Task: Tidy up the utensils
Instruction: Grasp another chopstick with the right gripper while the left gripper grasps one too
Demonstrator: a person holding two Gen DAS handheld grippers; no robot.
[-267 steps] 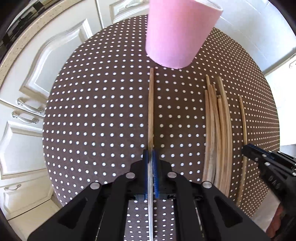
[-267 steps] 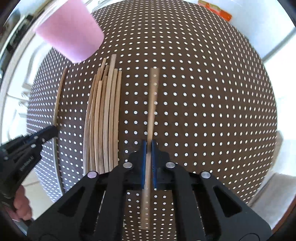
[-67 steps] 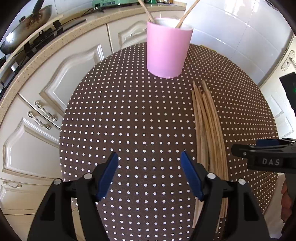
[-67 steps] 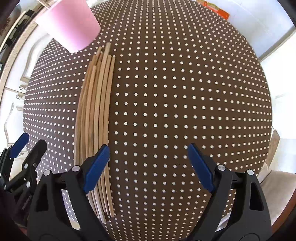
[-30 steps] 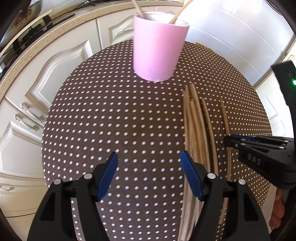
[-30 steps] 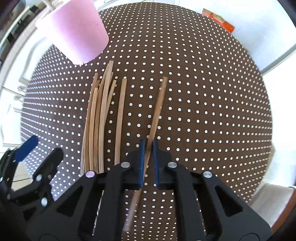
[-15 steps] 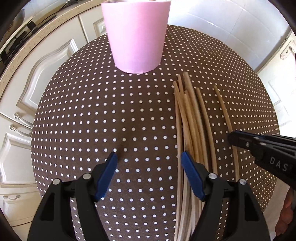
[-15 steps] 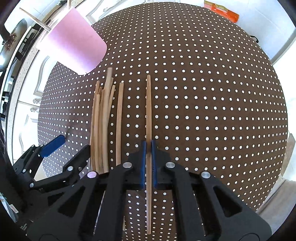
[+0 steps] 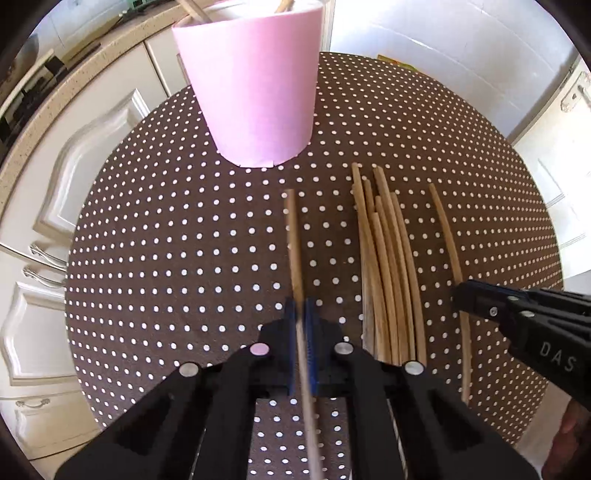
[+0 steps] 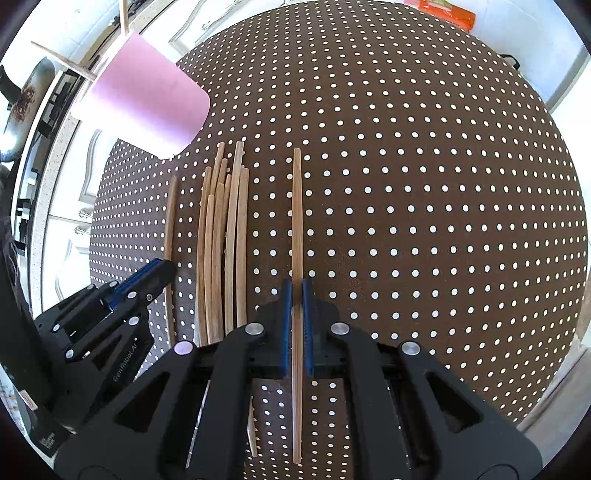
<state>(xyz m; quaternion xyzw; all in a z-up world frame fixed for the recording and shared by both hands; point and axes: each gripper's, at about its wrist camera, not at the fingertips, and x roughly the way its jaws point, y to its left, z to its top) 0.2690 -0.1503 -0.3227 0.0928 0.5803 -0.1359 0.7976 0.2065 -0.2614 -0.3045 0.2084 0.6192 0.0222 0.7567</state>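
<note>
A pink cup (image 9: 255,85) with wooden chopsticks standing in it sits at the far side of a round table with a brown polka-dot cloth (image 9: 166,236). It also shows in the right wrist view (image 10: 144,107). A bundle of several wooden chopsticks (image 9: 384,266) lies on the cloth, also seen in the right wrist view (image 10: 221,243). My left gripper (image 9: 301,314) is shut on one chopstick (image 9: 293,243). My right gripper (image 10: 296,291) is shut on another chopstick (image 10: 296,214), which lies right of the bundle.
White kitchen cabinets (image 9: 55,177) and a countertop stand to the left beyond the table. A white tiled wall (image 9: 443,48) is behind it. An orange packet (image 10: 443,11) lies at the table's far edge.
My left gripper was open half a second ago and has closed on a chopstick left of the bundle. My right gripper keeps holding its chopstick.
</note>
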